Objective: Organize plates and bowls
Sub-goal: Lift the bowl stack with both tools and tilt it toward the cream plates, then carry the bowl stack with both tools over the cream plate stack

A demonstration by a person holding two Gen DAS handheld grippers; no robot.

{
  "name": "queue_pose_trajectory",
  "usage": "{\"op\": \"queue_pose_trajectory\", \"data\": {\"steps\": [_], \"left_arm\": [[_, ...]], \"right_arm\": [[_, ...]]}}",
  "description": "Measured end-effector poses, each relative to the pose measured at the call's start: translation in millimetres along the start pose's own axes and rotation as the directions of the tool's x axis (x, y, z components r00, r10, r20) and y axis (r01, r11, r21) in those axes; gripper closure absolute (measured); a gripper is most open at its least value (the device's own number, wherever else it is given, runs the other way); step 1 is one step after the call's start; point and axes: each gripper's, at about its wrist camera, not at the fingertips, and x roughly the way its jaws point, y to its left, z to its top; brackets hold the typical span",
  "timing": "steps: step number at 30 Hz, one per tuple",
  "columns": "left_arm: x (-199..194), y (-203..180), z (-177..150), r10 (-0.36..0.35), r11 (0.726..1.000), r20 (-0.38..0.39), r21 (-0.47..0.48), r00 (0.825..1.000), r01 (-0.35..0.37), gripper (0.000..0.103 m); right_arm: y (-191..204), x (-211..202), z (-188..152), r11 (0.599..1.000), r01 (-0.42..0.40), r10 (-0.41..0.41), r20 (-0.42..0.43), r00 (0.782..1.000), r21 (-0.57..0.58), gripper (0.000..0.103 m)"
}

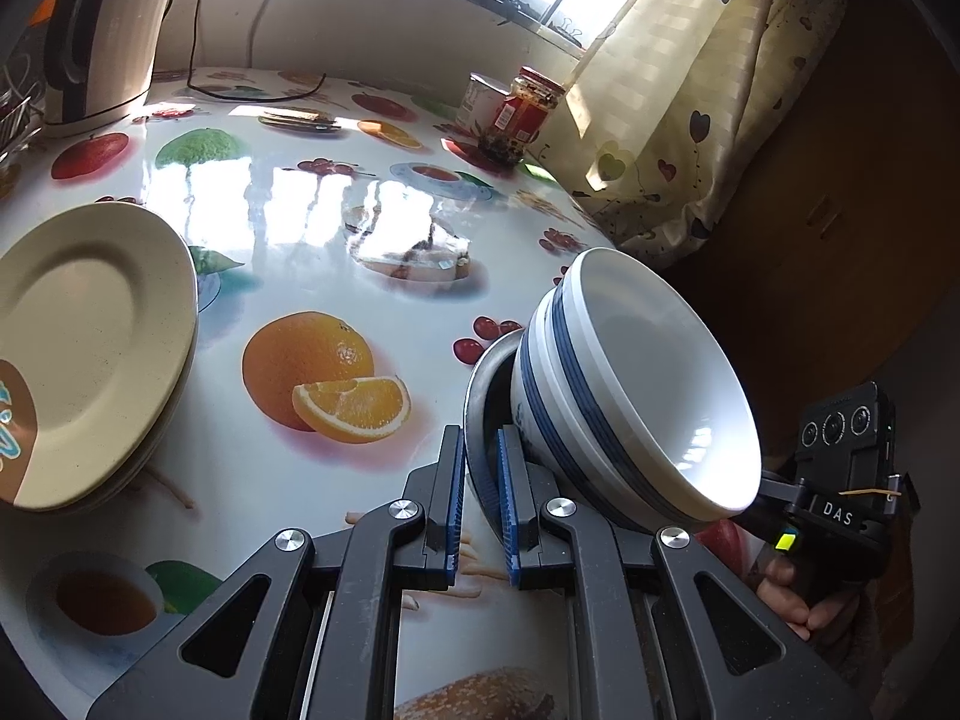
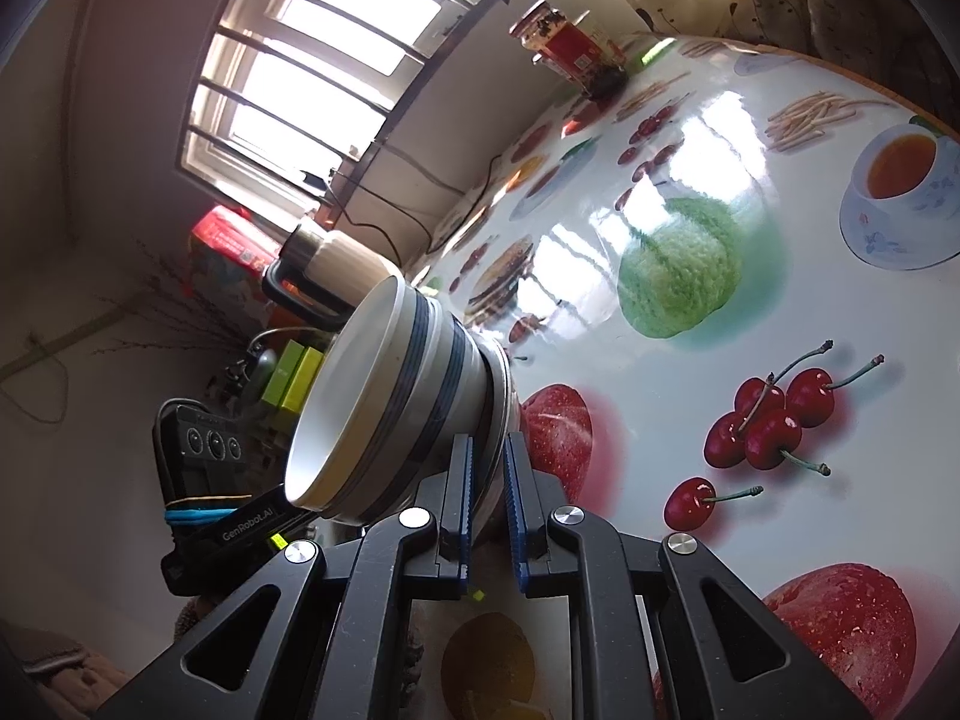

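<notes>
A stack of white bowls with blue bands (image 1: 630, 396) sits in a metal bowl (image 1: 480, 396); the stack is tilted over the table. My left gripper (image 1: 480, 480) is shut on the metal bowl's rim from one side. My right gripper (image 2: 489, 480) is shut on the same rim (image 2: 501, 396) from the opposite side, under the white bowls (image 2: 384, 396). A stack of beige plates (image 1: 90, 354) lies at the left in the left wrist view. The other gripper's body shows in each view.
The round table has a glossy fruit-print cloth (image 1: 336, 228). A red-labelled jar (image 1: 531, 108) and a tin stand at the far edge by the curtain (image 1: 690, 90). An electric kettle (image 1: 102, 36) with a cord stands at far left.
</notes>
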Motion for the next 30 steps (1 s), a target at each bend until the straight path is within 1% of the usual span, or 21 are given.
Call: {"op": "queue_pose_trajectory", "data": {"steps": [7, 16, 30], "left_arm": [[-13, 0, 4, 0.009, 1.000, 0.023, 0.004, 1.000, -0.009, 0.092], [-35, 10, 10, 0.023, 1.000, 0.056, -0.013, 0.998, -0.022, 0.092], [-65, 36, 24, 0.077, 0.996, 0.093, -0.057, 0.993, -0.072, 0.092]], "right_arm": [[14, 0, 5, 1.000, -0.005, 0.005, -0.001, 1.000, -0.028, 0.091], [31, 9, 12, 0.998, -0.022, 0.020, -0.019, 1.000, -0.059, 0.091], [64, 44, 22, 0.994, -0.059, 0.052, -0.069, 0.996, -0.095, 0.091]]}}
